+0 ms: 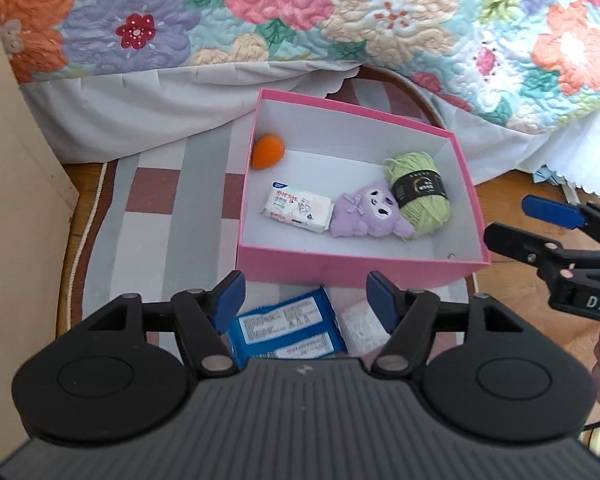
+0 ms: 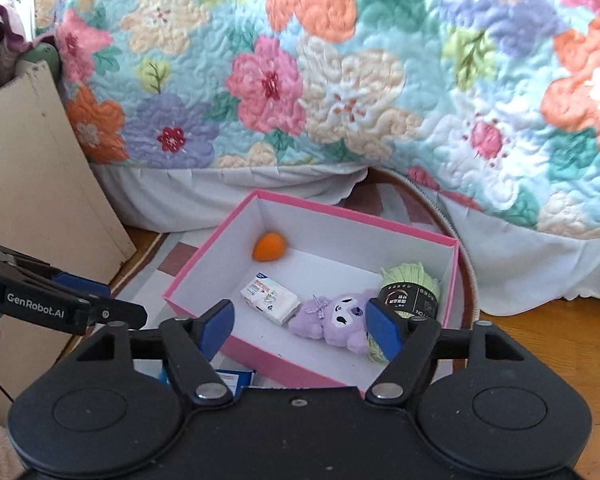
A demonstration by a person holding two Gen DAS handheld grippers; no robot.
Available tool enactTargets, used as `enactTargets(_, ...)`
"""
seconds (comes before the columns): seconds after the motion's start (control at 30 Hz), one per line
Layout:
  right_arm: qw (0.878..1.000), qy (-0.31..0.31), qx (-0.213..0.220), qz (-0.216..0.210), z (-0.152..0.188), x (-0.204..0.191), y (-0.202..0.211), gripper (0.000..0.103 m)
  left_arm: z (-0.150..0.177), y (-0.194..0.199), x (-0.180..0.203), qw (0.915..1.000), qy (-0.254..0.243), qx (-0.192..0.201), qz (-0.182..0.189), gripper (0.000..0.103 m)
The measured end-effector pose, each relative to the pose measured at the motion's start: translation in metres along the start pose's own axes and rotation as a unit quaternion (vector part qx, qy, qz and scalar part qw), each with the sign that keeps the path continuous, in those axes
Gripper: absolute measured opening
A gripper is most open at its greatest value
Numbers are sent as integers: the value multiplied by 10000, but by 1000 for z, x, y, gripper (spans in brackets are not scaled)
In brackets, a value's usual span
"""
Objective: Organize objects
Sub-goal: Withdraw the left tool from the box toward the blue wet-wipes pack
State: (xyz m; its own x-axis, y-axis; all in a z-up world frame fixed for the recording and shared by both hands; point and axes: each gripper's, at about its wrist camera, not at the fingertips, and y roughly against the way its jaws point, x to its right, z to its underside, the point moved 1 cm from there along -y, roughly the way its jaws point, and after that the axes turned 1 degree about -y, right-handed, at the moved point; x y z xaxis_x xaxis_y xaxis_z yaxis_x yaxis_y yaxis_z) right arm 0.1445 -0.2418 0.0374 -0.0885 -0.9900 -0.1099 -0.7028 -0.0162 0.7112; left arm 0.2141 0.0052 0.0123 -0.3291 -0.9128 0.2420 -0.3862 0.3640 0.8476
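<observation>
A pink box (image 1: 340,270) (image 2: 296,370) with a white inside stands on a striped rug. In it lie an orange egg-shaped sponge (image 1: 267,152) (image 2: 269,246), a white tissue pack (image 1: 298,207) (image 2: 270,294), a purple plush (image 1: 370,210) (image 2: 332,318) and a green yarn ball (image 1: 418,188) (image 2: 410,284). A blue packet (image 1: 284,332) (image 2: 233,380) and a white packet (image 1: 360,324) lie on the rug before the box. My left gripper (image 1: 306,300) (image 2: 116,300) hangs open above those packets, holding nothing. My right gripper (image 2: 300,326) (image 1: 516,222) is open over the box's near right side, also with nothing in it.
A bed with a floral quilt (image 1: 300,20) (image 2: 340,80) and white skirt runs right behind the box. A beige panel (image 1: 16,160) (image 2: 40,168) stands at the left. The striped rug (image 1: 152,220) lies on a wooden floor (image 2: 540,340) that shows bare at the right.
</observation>
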Motion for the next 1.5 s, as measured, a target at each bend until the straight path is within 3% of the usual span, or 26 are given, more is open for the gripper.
enactTargets(0.17,9999,125,25,81,6,-6,27,85,18,27,18,9982,-317,318,-394,77)
enactTargets(0.27,9999,141,-4,80,14,-8,37,87,30,34,28,9974,-518,340,-377,79)
enactTargets(0.5,9989,427,-115,143,35,-24,55,93,54,41,24,9988,-297,304,-240,84)
enactTargets(0.73,9984,520,-215,101,54,-33,62,95,69,44,7,9985,-135,318,-436,89)
enactTargets(1.17,9963,710,-227,-435,73,-56,56,97,98,14,-1,9994,-182,-104,-283,93)
enactTargets(1.3,9958,723,-132,-544,83,-60,45,97,102,10,-3,9992,-156,271,-259,93)
enactTargets(1.5,9962,777,218,-332,95,-58,31,97,104,-6,-4,9990,-223,350,-150,93)
